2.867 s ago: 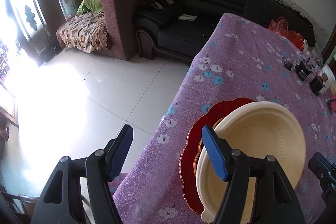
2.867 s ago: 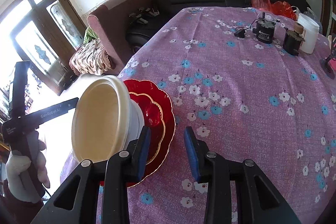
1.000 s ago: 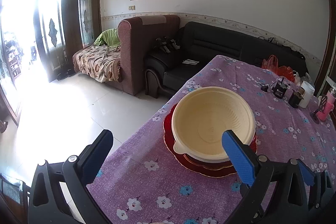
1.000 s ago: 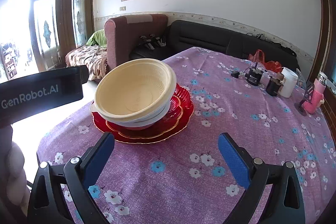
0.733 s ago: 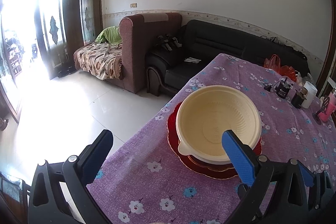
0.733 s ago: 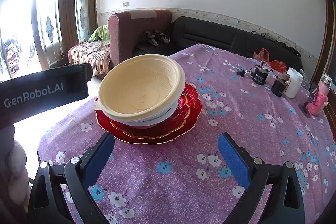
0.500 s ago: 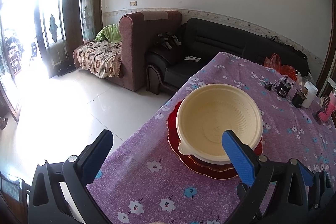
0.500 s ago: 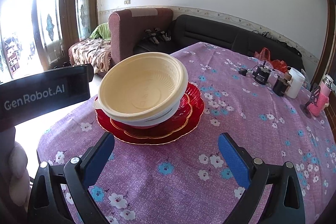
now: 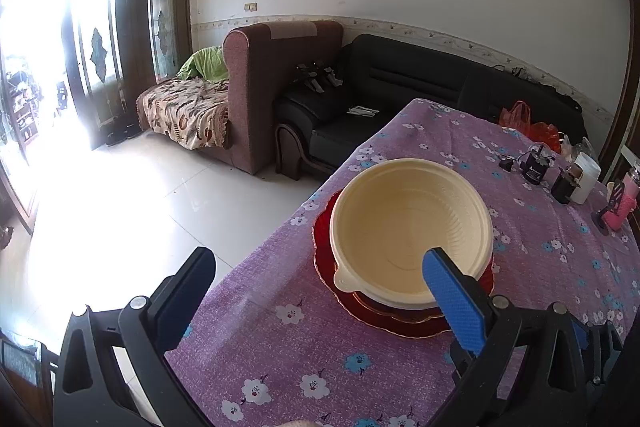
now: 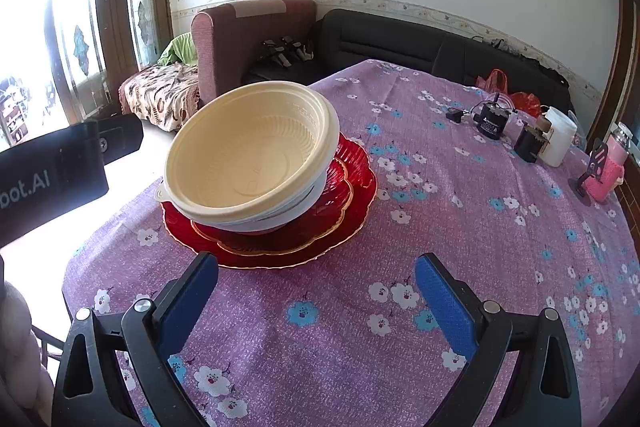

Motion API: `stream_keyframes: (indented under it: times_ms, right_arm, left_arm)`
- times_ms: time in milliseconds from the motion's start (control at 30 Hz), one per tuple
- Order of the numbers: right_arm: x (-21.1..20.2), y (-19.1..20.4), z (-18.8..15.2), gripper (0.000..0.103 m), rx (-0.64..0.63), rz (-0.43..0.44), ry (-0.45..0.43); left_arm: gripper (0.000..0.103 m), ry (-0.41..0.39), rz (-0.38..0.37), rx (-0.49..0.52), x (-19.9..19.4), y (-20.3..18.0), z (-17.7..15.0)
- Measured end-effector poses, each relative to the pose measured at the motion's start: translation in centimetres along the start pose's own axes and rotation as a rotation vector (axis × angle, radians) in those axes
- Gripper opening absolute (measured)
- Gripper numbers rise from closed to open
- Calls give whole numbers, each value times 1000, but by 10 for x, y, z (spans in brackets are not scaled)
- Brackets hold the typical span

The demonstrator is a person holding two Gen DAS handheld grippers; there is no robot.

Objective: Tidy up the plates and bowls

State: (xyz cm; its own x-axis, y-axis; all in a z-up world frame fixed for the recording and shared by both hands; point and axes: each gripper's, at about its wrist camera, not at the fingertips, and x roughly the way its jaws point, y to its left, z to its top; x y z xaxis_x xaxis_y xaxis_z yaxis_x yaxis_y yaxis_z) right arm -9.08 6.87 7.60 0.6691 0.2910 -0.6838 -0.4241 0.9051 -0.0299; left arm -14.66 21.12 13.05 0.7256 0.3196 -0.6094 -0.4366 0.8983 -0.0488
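A cream plastic bowl (image 10: 248, 155) sits nested in a white bowl, tilted a little, on top of stacked red plates (image 10: 352, 211) with gold rims near the table's left edge. The same cream bowl (image 9: 408, 227) and red plates (image 9: 384, 319) show in the left wrist view. My right gripper (image 10: 316, 291) is open, held back from the stack with nothing between its fingers. My left gripper (image 9: 320, 287) is open too, wide apart, near the table's edge in front of the stack.
The table wears a purple flowered cloth (image 10: 460, 227). Small dark devices (image 10: 492, 123), a white cup (image 10: 560, 139) and a pink bottle (image 10: 608, 167) stand at the far right. Left of the table lie a tiled floor (image 9: 140, 207), a maroon armchair (image 9: 276, 79) and a black sofa (image 9: 400, 83).
Both grippers let go of the bowls, opened wide and pulled back and up. In the last half second the right gripper moved slightly closer to the stack.
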Motion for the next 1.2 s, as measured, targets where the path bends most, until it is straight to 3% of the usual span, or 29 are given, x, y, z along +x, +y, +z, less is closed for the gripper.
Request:
stream_keyframes:
  times_ms: [1200]
  right_arm:
    - [6,4,-4,101,-8,8,19]
  left_arm:
    - [103,44,-10,12,5,-1,-5]
